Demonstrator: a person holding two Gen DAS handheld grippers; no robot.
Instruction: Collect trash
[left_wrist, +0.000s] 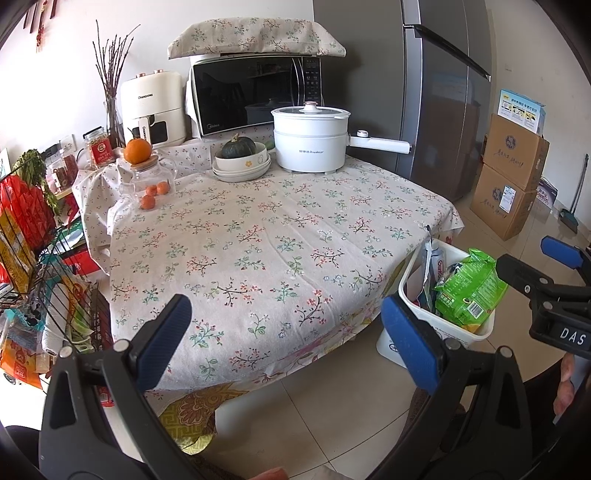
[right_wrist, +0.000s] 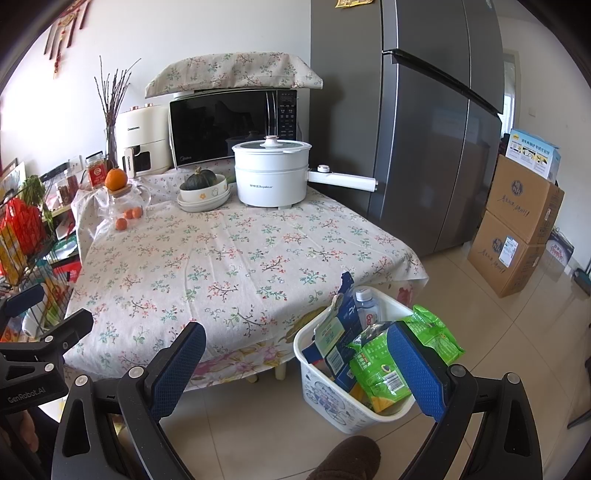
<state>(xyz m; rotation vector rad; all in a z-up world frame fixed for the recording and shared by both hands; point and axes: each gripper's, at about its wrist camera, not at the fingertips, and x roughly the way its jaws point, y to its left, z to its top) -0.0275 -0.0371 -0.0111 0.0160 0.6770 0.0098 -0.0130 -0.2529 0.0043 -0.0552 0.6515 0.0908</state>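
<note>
A white trash basket (right_wrist: 325, 397) stands on the floor at the table's near right corner; it also shows in the left wrist view (left_wrist: 463, 330). It holds a green snack bag (right_wrist: 380, 373), a blue carton (right_wrist: 345, 332) and a plastic bottle (right_wrist: 367, 304). The green bag (left_wrist: 469, 291) shows in the left wrist view too. My left gripper (left_wrist: 291, 345) is open and empty, in front of the table's near edge. My right gripper (right_wrist: 303, 373) is open and empty, above the floor just before the basket. The right gripper (left_wrist: 554, 273) also shows at the left wrist view's right edge.
The table (right_wrist: 236, 266) has a floral cloth. At its back stand a white electric pot (right_wrist: 271, 173), a bowl with a squash (right_wrist: 203, 188), a glass jar with an orange (right_wrist: 123, 195), a microwave (right_wrist: 232, 125). A wire rack (left_wrist: 33, 258) is left, a fridge (right_wrist: 424, 129) and cardboard boxes (right_wrist: 517, 229) right.
</note>
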